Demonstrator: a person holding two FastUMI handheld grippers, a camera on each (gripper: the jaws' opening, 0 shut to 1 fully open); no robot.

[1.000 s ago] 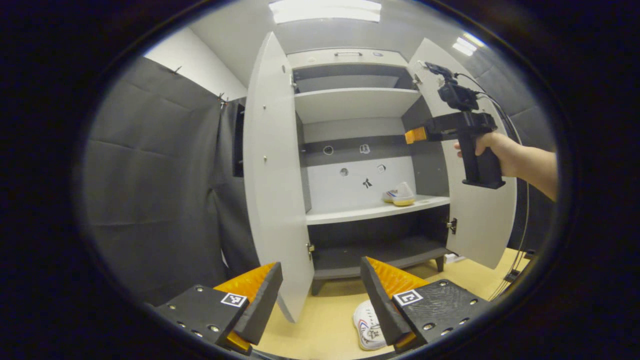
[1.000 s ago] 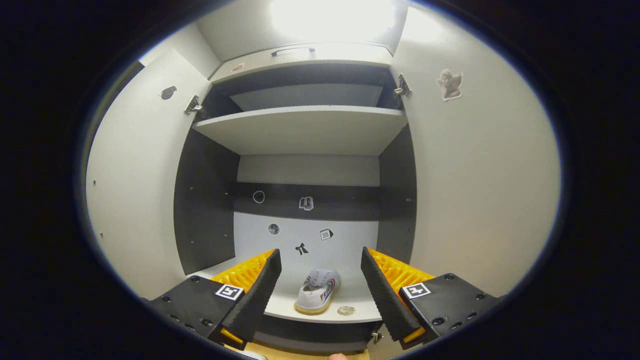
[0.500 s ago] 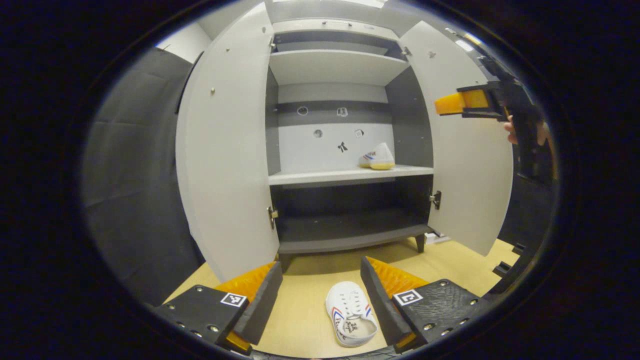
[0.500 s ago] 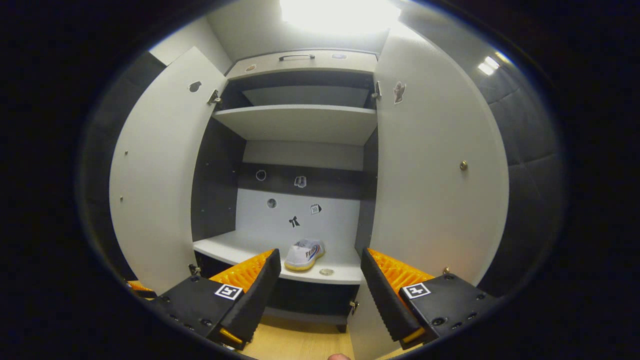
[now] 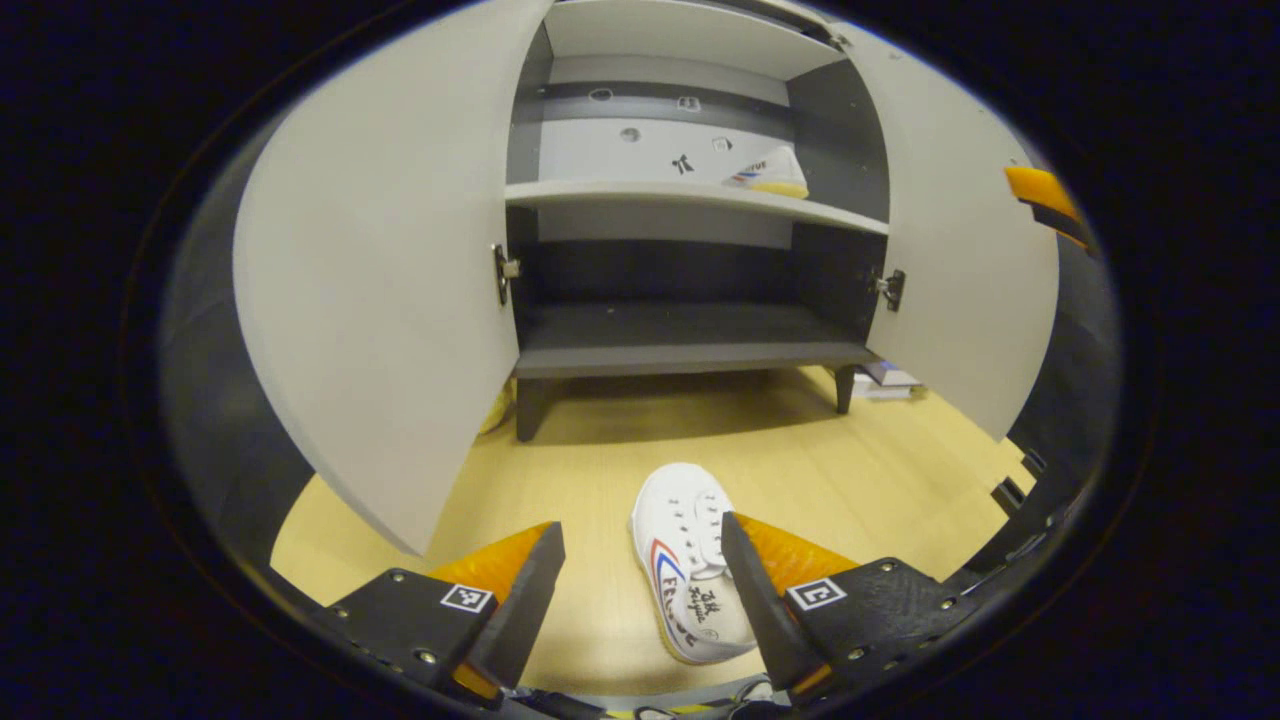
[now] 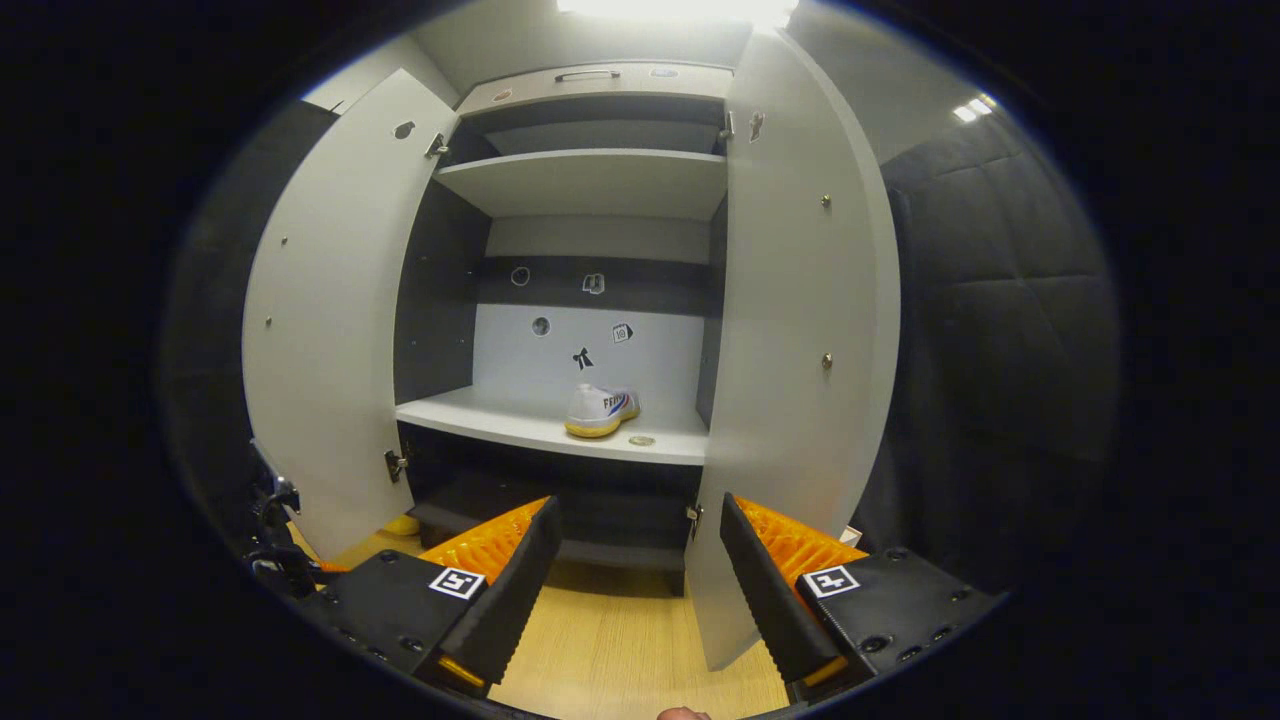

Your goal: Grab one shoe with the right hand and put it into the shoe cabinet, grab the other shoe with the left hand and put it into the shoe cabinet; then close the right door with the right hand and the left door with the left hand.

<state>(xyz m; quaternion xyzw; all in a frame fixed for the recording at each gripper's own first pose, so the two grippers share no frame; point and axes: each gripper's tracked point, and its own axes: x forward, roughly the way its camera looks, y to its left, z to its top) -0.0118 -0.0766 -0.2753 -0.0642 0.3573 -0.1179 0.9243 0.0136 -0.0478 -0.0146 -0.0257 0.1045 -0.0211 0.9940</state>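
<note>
matt cabinet doors (image 6: 790, 330) (smooth), wood-grain floor (image 5: 800, 470)

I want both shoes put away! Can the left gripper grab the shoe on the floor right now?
Probably yes. The left gripper is open just above the shoe on the floor, which lies between its fingers, and nothing stands in between.

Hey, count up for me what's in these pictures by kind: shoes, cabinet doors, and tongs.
Shoes: 2, one on the floor, one on the cabinet shelf
Open cabinet doors: 2, left and right
Tongs: 2, left and right
Total: 6
</note>
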